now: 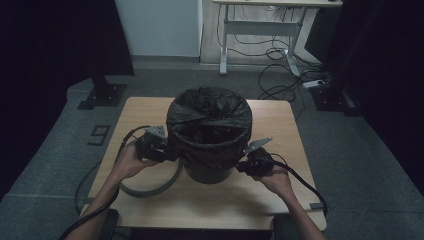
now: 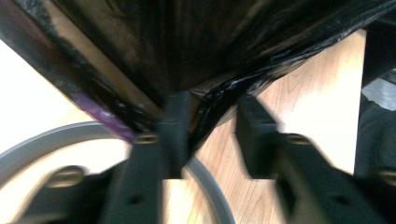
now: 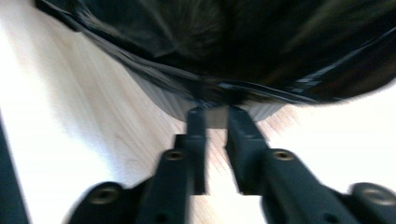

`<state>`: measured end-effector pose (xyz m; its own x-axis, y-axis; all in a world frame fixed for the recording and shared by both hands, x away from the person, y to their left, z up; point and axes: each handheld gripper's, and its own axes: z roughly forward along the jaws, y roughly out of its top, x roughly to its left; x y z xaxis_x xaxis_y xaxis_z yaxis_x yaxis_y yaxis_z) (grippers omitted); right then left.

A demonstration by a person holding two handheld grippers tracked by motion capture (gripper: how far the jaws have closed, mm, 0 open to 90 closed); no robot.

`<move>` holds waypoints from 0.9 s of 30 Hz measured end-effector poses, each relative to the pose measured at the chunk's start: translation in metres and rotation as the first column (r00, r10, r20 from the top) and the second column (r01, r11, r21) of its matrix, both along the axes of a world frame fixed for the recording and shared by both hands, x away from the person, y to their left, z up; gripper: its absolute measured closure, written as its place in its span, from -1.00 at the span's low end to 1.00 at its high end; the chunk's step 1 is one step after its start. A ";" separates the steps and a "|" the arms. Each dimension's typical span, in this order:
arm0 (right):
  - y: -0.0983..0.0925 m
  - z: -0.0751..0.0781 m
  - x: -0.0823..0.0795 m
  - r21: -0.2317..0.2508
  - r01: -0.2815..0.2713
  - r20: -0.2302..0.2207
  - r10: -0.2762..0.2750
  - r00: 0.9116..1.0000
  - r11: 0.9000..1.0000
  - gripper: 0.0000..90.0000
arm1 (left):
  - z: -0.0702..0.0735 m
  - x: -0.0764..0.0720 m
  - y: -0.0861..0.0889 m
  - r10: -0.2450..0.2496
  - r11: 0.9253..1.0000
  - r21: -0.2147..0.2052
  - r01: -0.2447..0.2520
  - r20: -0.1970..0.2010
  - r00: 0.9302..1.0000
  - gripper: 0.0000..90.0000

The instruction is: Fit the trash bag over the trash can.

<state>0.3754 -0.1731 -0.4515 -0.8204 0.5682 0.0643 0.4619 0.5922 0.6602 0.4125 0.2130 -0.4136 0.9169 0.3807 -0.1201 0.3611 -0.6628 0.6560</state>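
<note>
Grey carpet covers the floor around our light wooden desk [image 1: 280, 195], and a second white-framed desk [image 1: 260, 30] stands at the far wall with loose black cables [image 1: 285, 70] trailing beneath it. We work at the middle of the light wooden desk, where a round dark bin lined with a glossy black plastic bag [image 1: 209, 132] stands upright; the bag's edge is folded down over the rim and hangs partway down the outside wall. A flat grey plastic ring [image 1: 152, 187] lies on the desk at the bin's left front, with part of it running under the bin's side.

We hold our left hand-held gripper [image 1: 167, 150] against the bin's left side, at the hanging edge of the bag. In the left gripper view its two black jaws stand clearly apart: one fingertip [image 2: 177, 116] touches the crumpled lower edge of the black bag [image 2: 219, 51], while the other stands free over bare wood, so nothing is clamped between them.

We hold our right hand-held gripper [image 1: 243, 162] against the bin's right side at about the same height. In the right gripper view its jaws stand a narrow gap apart, their tips just at the bag's [image 3: 243, 42] lower hem, with the bin's pale ribbed wall visible through the gap. That view is blurred, and we cannot tell whether the pads pinch any plastic.
</note>
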 end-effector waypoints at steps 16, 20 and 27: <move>-0.026 0.068 -0.018 0.095 -0.062 0.056 0.057 0.997 0.993 -0.41 | 0.000 -0.022 0.050 0.193 0.980 -0.074 -0.185 0.138 0.971 -0.76; -0.029 0.087 -0.020 0.136 -0.090 0.062 0.082 0.995 0.987 -0.41 | -0.024 -0.021 0.057 0.250 0.968 -0.070 -0.243 0.121 0.961 -0.90; -0.031 0.115 -0.016 0.164 -0.082 0.070 0.072 0.995 0.983 -0.44 | -0.065 -0.019 0.074 0.335 0.942 -0.067 -0.329 0.127 0.934 -1.00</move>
